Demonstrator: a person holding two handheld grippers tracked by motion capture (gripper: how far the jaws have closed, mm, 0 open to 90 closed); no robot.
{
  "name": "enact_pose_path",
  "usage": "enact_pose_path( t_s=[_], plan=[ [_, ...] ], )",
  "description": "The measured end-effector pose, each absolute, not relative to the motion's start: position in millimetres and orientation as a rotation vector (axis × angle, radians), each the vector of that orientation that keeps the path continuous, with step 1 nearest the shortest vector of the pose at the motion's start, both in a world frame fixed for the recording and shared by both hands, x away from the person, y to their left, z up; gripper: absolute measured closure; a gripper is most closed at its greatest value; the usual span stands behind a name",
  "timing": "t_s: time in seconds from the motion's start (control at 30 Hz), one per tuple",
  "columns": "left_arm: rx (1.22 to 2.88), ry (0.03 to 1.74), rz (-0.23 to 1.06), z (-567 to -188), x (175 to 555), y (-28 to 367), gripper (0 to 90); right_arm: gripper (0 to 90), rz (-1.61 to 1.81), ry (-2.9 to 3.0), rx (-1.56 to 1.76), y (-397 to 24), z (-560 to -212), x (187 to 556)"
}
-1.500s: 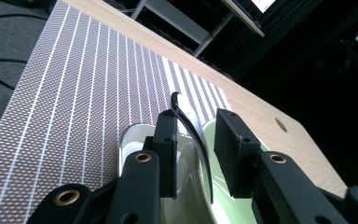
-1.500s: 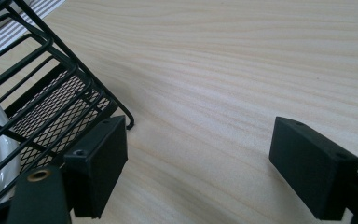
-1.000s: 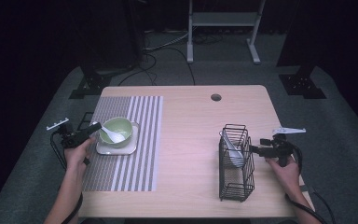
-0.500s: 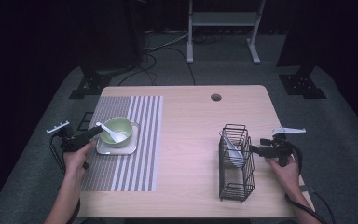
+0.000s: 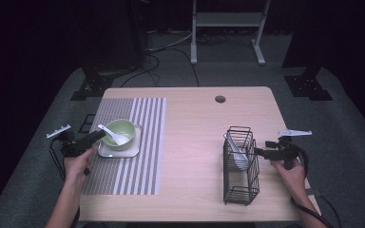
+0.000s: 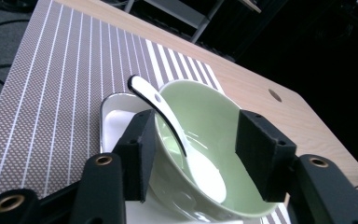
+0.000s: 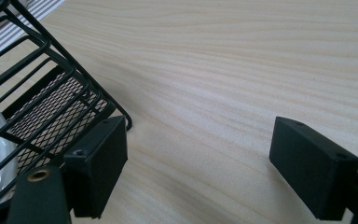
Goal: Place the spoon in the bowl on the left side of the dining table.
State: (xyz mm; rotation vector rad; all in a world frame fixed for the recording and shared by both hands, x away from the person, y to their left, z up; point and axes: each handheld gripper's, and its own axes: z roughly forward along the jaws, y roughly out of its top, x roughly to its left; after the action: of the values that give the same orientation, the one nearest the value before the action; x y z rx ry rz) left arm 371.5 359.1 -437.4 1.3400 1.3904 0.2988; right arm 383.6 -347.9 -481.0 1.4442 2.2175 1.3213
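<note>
Compared with a second ago, the left gripper (image 5: 96, 137) has been spreading its jaws and is now drawing slightly back from the green bowl (image 5: 120, 133); the bowl's near rim is standing between the two pads, but neither pad seems to be pressing on it, so the bowl is resting free. The bowl, its spoon and the tray are lying where they lay before. The right gripper (image 5: 258, 152) is staying put beside the wire basket (image 5: 240, 166), with no visible shift in the basket or in the white ladle (image 5: 236, 152) leaning inside it.

The green bowl is sitting on a small white square tray (image 5: 119, 151), which is lying on the striped placemat (image 5: 138, 142) at the left side of the wooden table (image 5: 195, 128). It is pale green, glossy and upright, and a white spoon (image 6: 182, 144) with a dark-edged handle is resting in it, scoop down in the hollow and handle leaning out over the far-left rim.

In the right gripper view the jaws are gaping wide over bare wood, holding nothing, with the left pad just beside the basket's bottom corner
</note>
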Motion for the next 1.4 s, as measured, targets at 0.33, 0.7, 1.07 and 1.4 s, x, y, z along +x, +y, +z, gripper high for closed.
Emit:
enact_pose_path(
  t_s=[0.33, 0.7, 1.07, 1.4],
  plan=[
    [1.366, 1.381, 0.299, -432.8, 361.4, 353.2, 39.2, 17.9, 1.318, 2.214, 1.447, -347.6, -480.8, 383.2],
    [1.406, 1.352, 0.276, -431.7, 351.8, 340.6, 32.9, 17.9, 1.317, 2.213, 1.446, -347.6, -480.8, 383.2],
    [1.453, 1.322, 0.268, -430.0, 345.6, 325.4, 27.5, 17.9, 1.317, 2.208, 1.446, -347.5, -480.6, 383.0],
    [1.493, 1.301, 0.259, -429.4, 339.5, 312.4, 23.9, 17.9, 1.32, 2.205, 1.447, -347.7, -480.3, 382.5]
  ],
)
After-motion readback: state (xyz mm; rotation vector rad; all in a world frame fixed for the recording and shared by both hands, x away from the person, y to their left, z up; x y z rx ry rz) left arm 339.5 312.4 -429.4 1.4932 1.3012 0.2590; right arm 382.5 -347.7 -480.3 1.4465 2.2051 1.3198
